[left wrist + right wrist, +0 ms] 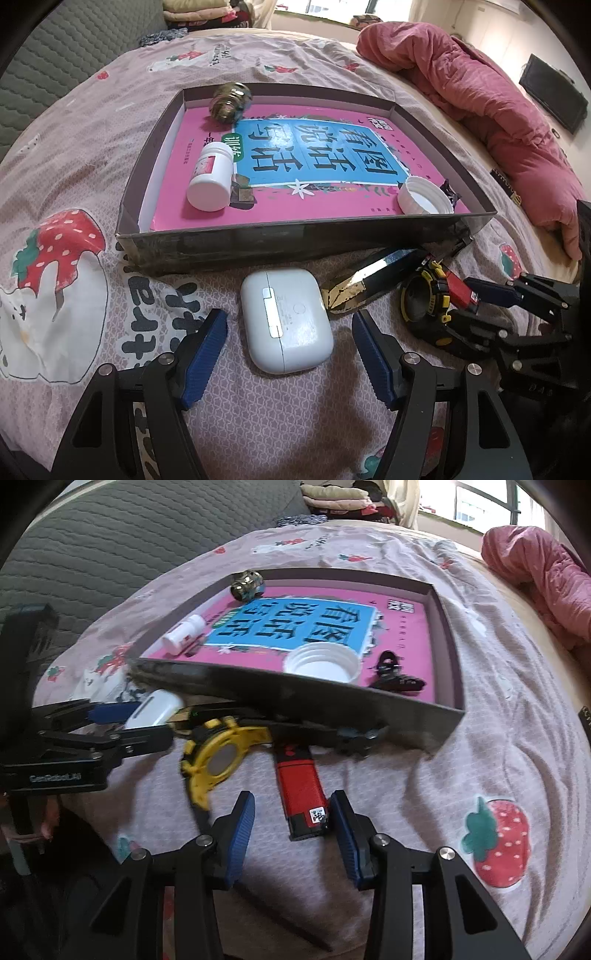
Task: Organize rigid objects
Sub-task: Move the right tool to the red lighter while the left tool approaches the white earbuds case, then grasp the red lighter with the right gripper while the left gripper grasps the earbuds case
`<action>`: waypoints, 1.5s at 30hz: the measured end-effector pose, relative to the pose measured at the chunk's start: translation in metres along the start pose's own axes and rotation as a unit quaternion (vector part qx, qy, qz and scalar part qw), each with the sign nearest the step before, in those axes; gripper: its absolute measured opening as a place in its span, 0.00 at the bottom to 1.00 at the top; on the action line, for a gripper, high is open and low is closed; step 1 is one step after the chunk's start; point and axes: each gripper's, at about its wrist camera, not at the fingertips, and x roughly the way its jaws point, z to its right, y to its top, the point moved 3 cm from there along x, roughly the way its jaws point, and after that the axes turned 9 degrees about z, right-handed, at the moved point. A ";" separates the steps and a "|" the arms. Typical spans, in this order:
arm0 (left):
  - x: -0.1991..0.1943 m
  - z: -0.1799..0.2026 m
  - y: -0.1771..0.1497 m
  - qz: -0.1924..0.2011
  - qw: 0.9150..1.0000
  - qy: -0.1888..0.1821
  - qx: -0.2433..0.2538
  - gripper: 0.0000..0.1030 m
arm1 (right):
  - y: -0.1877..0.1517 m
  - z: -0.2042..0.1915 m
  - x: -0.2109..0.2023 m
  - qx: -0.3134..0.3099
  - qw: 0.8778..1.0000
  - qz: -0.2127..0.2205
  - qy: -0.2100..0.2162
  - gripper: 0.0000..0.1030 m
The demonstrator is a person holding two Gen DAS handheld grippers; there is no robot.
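A white earbud case (286, 321) lies on the patterned bedsheet in the left wrist view. My left gripper (289, 325) is open, with a blue pad on each side of the case and a gap to both. In the right wrist view a red lighter (301, 794) lies on the sheet between the fingers of my right gripper (291, 805). The jaws stand apart; the right pad (345, 830) is close to the lighter and the left one is clear of it. A yellow and black tape measure (218, 757) lies just left of the lighter.
A shallow cardboard box (303, 236) lined with a pink book holds a white bottle (210, 177), a white lid (424, 195), a metallic ball (231, 101) and a black hair clip (391, 672). A dark pointed object (369, 280) rests against its front wall. A pink quilt (480, 92) lies right.
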 end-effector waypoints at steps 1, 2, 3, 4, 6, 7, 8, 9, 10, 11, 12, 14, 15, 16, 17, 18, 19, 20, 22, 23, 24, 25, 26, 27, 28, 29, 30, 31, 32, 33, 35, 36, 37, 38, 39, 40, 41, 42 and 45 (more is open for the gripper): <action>0.000 0.000 -0.001 0.000 1.000 0.001 0.001 0.69 | 0.000 -0.002 0.001 -0.001 1.000 0.001 -0.001 0.42; 0.001 0.001 -0.001 -0.001 1.000 0.003 0.004 0.69 | 0.000 -0.004 0.002 -0.004 1.000 0.002 -0.006 0.42; 0.000 0.001 -0.002 0.000 1.000 0.004 0.006 0.69 | 0.000 -0.005 0.004 -0.008 1.000 0.002 -0.011 0.42; 0.000 0.002 -0.003 0.000 1.000 0.007 0.011 0.69 | 0.001 -0.006 0.005 -0.011 1.000 0.002 -0.015 0.42; 0.001 0.003 -0.004 0.000 1.000 0.011 0.017 0.69 | 0.003 -0.007 0.008 -0.012 1.000 0.004 -0.019 0.42; 0.001 0.004 -0.004 0.000 1.000 0.013 0.020 0.69 | 0.004 -0.007 0.011 -0.010 1.000 0.007 -0.022 0.42; 0.002 0.005 -0.004 0.000 1.000 0.015 0.022 0.69 | 0.005 -0.007 0.013 -0.006 1.000 0.008 -0.024 0.42; 0.002 0.006 -0.005 0.000 1.000 0.018 0.025 0.69 | 0.006 -0.006 0.015 -0.001 1.000 0.007 -0.028 0.42; 0.003 0.006 -0.005 0.000 0.999 0.020 0.026 0.69 | 0.007 -0.005 0.018 0.001 0.999 0.007 -0.032 0.41; 0.004 0.007 -0.005 -0.001 0.999 0.023 0.029 0.69 | 0.007 -0.006 0.019 0.000 0.999 0.007 -0.034 0.41; 0.004 0.007 -0.005 0.000 0.999 0.025 0.031 0.69 | 0.008 -0.007 0.021 -0.005 0.999 0.008 -0.037 0.41; 0.005 0.008 -0.005 0.001 0.999 0.031 0.038 0.69 | 0.008 -0.007 0.022 -0.005 0.999 0.010 -0.042 0.40; 0.006 0.008 -0.005 0.002 0.999 0.034 0.040 0.69 | 0.008 -0.007 0.022 -0.004 0.999 0.012 -0.046 0.39; 0.006 0.009 -0.005 0.003 0.999 0.035 0.041 0.69 | 0.008 -0.007 0.023 -0.004 0.999 0.014 -0.049 0.38; 0.006 0.009 -0.005 0.004 0.998 0.038 0.042 0.69 | 0.008 -0.007 0.023 -0.006 0.998 0.017 -0.055 0.35; 0.007 0.009 -0.005 0.005 0.998 0.039 0.042 0.69 | 0.008 -0.007 0.023 -0.007 0.998 0.021 -0.059 0.29; 0.007 0.009 -0.005 0.005 0.998 0.039 0.042 0.69 | 0.008 -0.007 0.022 -0.006 0.998 0.022 -0.060 0.26; 0.008 0.009 -0.005 0.005 0.998 0.039 0.042 0.69 | 0.008 -0.006 0.022 -0.003 0.998 0.022 -0.057 0.25; 0.009 0.006 -0.005 0.004 0.999 0.032 0.034 0.69 | 0.008 -0.005 0.021 0.000 0.998 0.023 -0.055 0.25; 0.009 0.004 -0.005 0.005 0.999 0.029 0.029 0.69 | 0.008 -0.005 0.021 -0.001 0.998 0.023 -0.055 0.24; 0.010 0.003 -0.004 0.006 0.999 0.027 0.028 0.69 | 0.008 -0.005 0.020 -0.001 0.998 0.023 -0.055 0.24; 0.010 0.003 -0.004 0.006 0.999 0.027 0.028 0.69 | 0.008 -0.005 0.020 0.000 0.998 0.023 -0.055 0.23; 0.011 0.003 -0.004 0.007 0.999 0.027 0.030 0.69 | 0.008 -0.005 0.020 0.001 0.998 0.023 -0.055 0.23; 0.011 0.004 -0.004 0.007 0.999 0.029 0.034 0.69 | 0.007 -0.006 0.019 0.001 0.998 0.023 -0.056 0.22; 0.011 0.005 -0.004 0.008 0.999 0.031 0.038 0.69 | 0.007 -0.006 0.019 0.002 0.998 0.023 -0.056 0.22; 0.011 0.005 -0.004 0.008 0.999 0.031 0.039 0.69 | 0.006 -0.006 0.018 0.002 0.998 0.022 -0.056 0.22; 0.011 0.005 -0.004 0.008 0.999 0.031 0.038 0.69 | 0.005 -0.005 0.016 0.003 0.998 0.022 -0.055 0.22; 0.011 0.004 -0.004 0.009 0.999 0.030 0.037 0.67 | 0.005 -0.004 0.015 0.005 0.998 0.022 -0.055 0.22; 0.010 0.003 -0.003 0.009 0.999 0.032 0.035 0.65 | 0.005 -0.003 0.014 0.009 0.998 0.022 -0.054 0.22; 0.010 0.002 -0.003 0.010 0.999 0.035 0.035 0.61 | 0.005 -0.002 0.013 0.010 0.998 0.022 -0.055 0.22; 0.009 0.001 -0.003 0.010 0.999 0.036 0.032 0.58 | 0.005 -0.002 0.012 0.011 0.998 0.022 -0.058 0.22; 0.008 0.000 -0.002 0.009 0.999 0.034 0.029 0.56 | 0.005 -0.001 0.011 0.012 0.998 0.021 -0.059 0.22; 0.008 -0.001 -0.002 0.010 0.999 0.034 0.029 0.52 | 0.004 -0.001 0.011 0.012 0.998 0.021 -0.061 0.22; 0.008 -0.001 -0.002 0.011 0.999 0.037 0.029 0.49 | 0.005 -0.001 0.011 0.012 0.998 0.021 -0.062 0.22; 0.007 -0.002 -0.002 0.011 0.999 0.038 0.029 0.47 | 0.005 -0.001 0.010 0.014 0.998 0.021 -0.063 0.22; 0.007 -0.002 -0.002 0.010 0.999 0.037 0.027 0.46 | 0.005 -0.001 0.009 0.016 0.998 0.021 -0.063 0.22; 0.007 -0.003 -0.001 0.010 0.999 0.034 0.025 0.46 | 0.005 -0.001 0.008 0.019 0.998 0.021 -0.063 0.22; 0.006 -0.004 -0.001 0.010 0.999 0.033 0.022 0.46 | 0.004 0.000 0.007 0.022 0.998 0.021 -0.062 0.22; 0.004 -0.005 -0.001 0.012 0.999 0.029 0.017 0.46 | 0.002 0.000 0.003 0.029 0.997 0.023 -0.061 0.22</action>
